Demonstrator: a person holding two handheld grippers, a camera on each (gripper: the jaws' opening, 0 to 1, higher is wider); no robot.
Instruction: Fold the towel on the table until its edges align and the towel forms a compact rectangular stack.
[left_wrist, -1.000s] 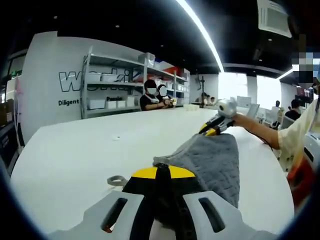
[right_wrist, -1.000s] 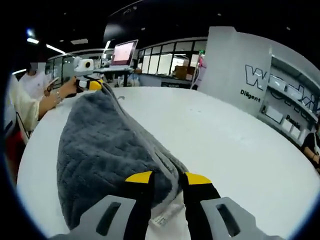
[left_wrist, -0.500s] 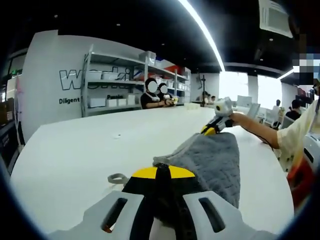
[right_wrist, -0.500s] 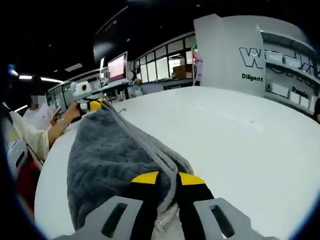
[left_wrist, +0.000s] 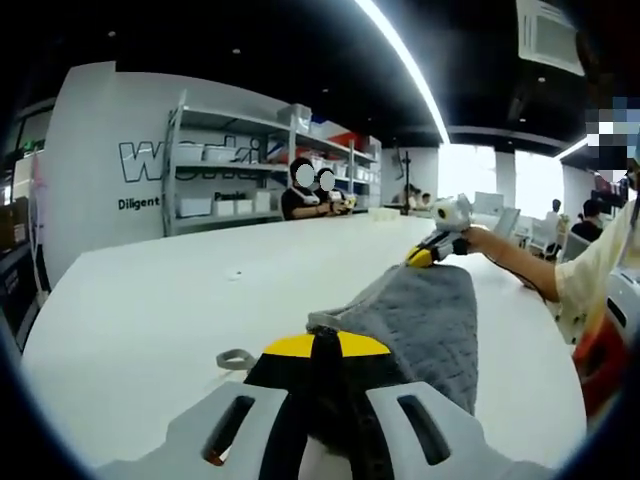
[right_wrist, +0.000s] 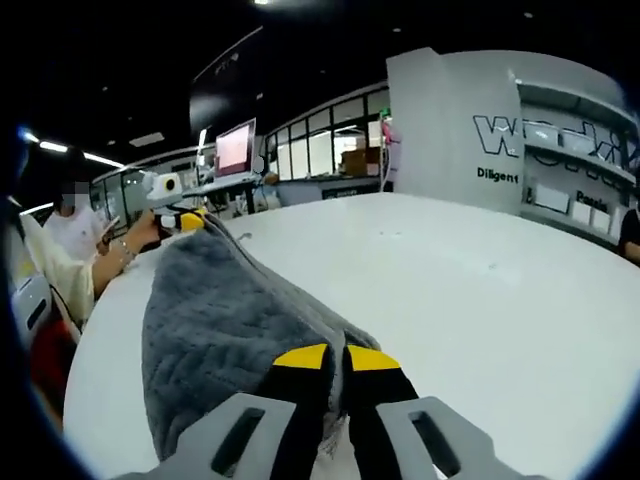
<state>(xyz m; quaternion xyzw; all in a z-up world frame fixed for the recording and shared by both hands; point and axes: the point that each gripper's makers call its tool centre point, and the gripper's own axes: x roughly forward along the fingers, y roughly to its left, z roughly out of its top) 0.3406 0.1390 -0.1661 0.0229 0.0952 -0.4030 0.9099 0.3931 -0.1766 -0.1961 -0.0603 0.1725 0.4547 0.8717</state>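
White table (left_wrist: 150, 300) runs wide under both grippers, set in a dim open-plan room with a black ceiling and a long light strip (left_wrist: 405, 65) overhead.

Left gripper view, near to far. Left gripper (left_wrist: 316, 345): jaws clenched together on one end of the grey towel (left_wrist: 425, 320), yellow tips touching, cloth pinched between them. A small grey loop (left_wrist: 233, 359) lies on the table just left of the jaws. Towel stretches away to the right as a long folded band, resting on the table, quilted face up, a paler hem along its left edge. At its far end the right gripper (left_wrist: 428, 252) grips the other end, held by a hand (left_wrist: 478, 240) and a cream sleeve (left_wrist: 600, 265). Beyond the table: metal shelving (left_wrist: 225, 165) with white boxes against a white wall with dark lettering, two people seated by it, bright windows further right.

Right gripper view, near to far. Right gripper (right_wrist: 335, 362): jaws closed on the towel (right_wrist: 220, 320), yellow tips nearly meeting with a fold of cloth and pale hem between them. Towel bulges in a rounded hump left of the jaws and narrows towards the far end. There the left gripper (right_wrist: 185, 220) holds it, in a hand (right_wrist: 140, 235). Person in a cream top (right_wrist: 55, 275) at the left edge. Table bare and white to the right. Far back: a lit monitor (right_wrist: 233, 148), glass partitions, the white lettered wall at right.
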